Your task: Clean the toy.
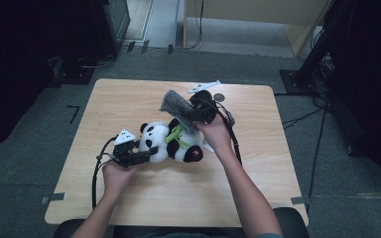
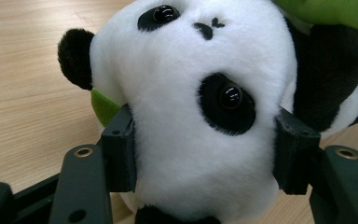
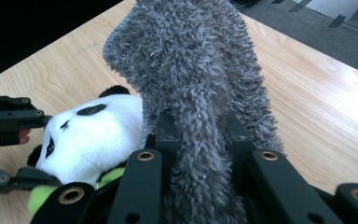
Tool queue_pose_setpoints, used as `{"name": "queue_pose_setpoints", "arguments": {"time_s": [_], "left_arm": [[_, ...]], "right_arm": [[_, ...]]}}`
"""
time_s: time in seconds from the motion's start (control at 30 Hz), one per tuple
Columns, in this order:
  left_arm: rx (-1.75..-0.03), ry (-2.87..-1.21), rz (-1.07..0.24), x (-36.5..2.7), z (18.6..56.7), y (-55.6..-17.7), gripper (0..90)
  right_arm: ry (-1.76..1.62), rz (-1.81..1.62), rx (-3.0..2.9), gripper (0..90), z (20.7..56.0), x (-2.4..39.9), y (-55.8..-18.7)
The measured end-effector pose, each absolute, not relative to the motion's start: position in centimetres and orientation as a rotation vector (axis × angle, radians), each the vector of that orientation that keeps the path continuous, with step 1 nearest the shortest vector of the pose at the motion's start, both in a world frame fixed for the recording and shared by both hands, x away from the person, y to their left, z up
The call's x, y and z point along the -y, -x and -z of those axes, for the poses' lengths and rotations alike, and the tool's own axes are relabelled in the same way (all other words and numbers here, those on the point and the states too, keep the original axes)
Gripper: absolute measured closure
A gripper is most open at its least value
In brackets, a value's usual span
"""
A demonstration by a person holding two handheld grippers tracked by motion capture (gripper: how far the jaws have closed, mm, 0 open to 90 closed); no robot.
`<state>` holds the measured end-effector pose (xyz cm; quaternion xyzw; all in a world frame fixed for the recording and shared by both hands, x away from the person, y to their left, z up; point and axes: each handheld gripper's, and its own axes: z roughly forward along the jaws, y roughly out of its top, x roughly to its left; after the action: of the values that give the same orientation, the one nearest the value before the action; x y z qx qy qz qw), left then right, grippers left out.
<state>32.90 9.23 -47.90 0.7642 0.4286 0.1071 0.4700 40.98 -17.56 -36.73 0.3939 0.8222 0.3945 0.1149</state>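
**Panda and Cloth Both Gripped**

At frame centre the panda [image 1: 171, 142] lies on the table [image 1: 129, 99]. The left claw [image 1: 141, 156] is clamped on its head. Just above, right of centre, the right claw [image 1: 191, 116] is clamped on a grey cloth [image 1: 174, 105], lifted over the panda.

A light wooden table [image 1: 258, 173] carries a plush panda [image 1: 171, 144].

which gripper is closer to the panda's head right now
Left. The left gripper has its jaws clamped on the panda's head; the right gripper is above the panda's body, holding the grey fuzzy cloth.
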Motion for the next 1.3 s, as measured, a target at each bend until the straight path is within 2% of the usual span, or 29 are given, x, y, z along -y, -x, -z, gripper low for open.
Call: {"name": "queue_pose_setpoints", "arguments": {"time_s": [0.43, 0.7, 0.83, 0.93, 1.3], "left_arm": [[-1.056, -1.863, -0.266, -9.2, 48.0, -32.9, 31.7], [-1.031, -1.871, -0.269, -9.3, 48.2, -33.0, 18.9], [-1.016, -1.859, -0.274, -9.3, 48.6, -33.1, 12.7], [-1.027, -1.844, -0.261, -9.4, 48.7, -33.2, 11.5], [-1.049, -1.859, -0.261, -9.3, 48.8, -33.1, 14.3]], "right_arm": [[-1.111, -1.126, -2.491, 73.6, 37.2, 13.1, -42.5], [-1.035, -1.101, -2.601, 72.8, 38.0, 8.4, -43.1], [-1.021, -1.025, -2.684, 70.5, 39.8, 6.5, -43.5], [-1.023, -1.006, -2.700, 69.5, 40.6, 6.4, -43.8], [-1.064, -0.928, -2.668, 64.8, 40.4, 8.8, -44.6]]}}
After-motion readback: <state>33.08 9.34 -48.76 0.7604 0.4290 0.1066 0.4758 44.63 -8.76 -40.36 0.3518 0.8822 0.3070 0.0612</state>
